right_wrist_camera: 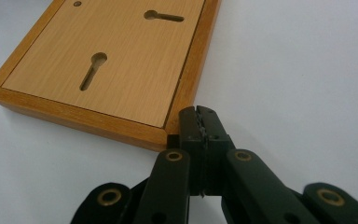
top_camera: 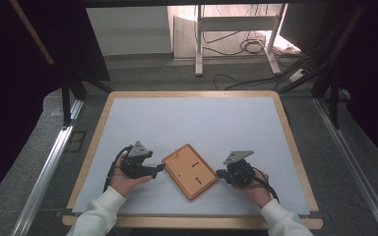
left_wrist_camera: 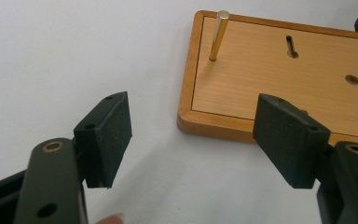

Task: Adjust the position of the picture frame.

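Note:
A flat wooden panel (top_camera: 190, 170) with a raised rim and two keyhole slots lies at an angle on the white mat. A brass pin (left_wrist_camera: 218, 36) stands upright near one of its corners. My left gripper (top_camera: 158, 168) rests at the panel's left edge, jaws open and nothing between them; in the left gripper view (left_wrist_camera: 193, 140) the panel's corner (left_wrist_camera: 186, 120) lies just beyond the gap. My right gripper (top_camera: 220, 173) is shut and empty, its tips (right_wrist_camera: 200, 122) against the panel's right corner (right_wrist_camera: 168, 133).
The white mat (top_camera: 192, 123) covers a wooden-edged table (top_camera: 285, 128). Wide free room lies behind the panel. Beyond the table are a white stand (top_camera: 236, 29) and cables (top_camera: 251, 46) on the floor. Sleeved forearms enter from the bottom edge.

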